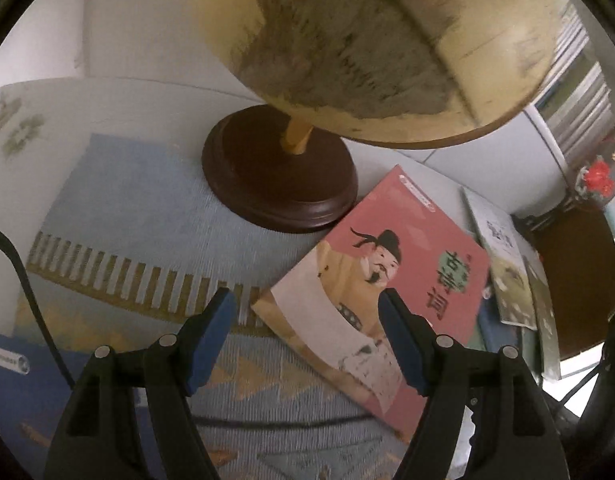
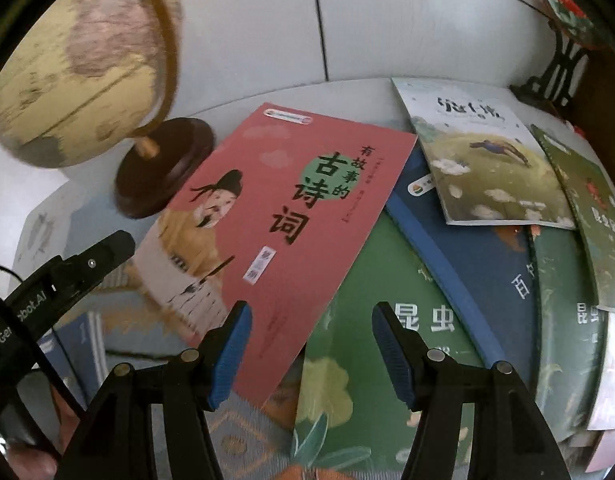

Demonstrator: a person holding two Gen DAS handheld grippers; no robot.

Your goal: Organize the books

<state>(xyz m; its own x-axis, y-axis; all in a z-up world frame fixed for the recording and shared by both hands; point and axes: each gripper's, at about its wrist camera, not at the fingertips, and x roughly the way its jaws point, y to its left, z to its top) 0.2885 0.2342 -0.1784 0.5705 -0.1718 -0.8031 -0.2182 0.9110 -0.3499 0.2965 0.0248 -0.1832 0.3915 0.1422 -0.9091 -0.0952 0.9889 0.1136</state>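
Nearest, the left gripper [image 1: 307, 320] is released, its blue ribbed pads over a woven, fringed cloth [image 1: 127, 208] and the near corner of the glossy pink book [image 1: 387, 280]. Only the right view shows the right gripper [image 2: 311, 332], also released, above overlapping green [image 2: 367, 360] and blue [image 2: 467, 256] covers. Farther left stands a globe [image 2: 75, 64] on a dark round wooden base [image 1: 279, 184].
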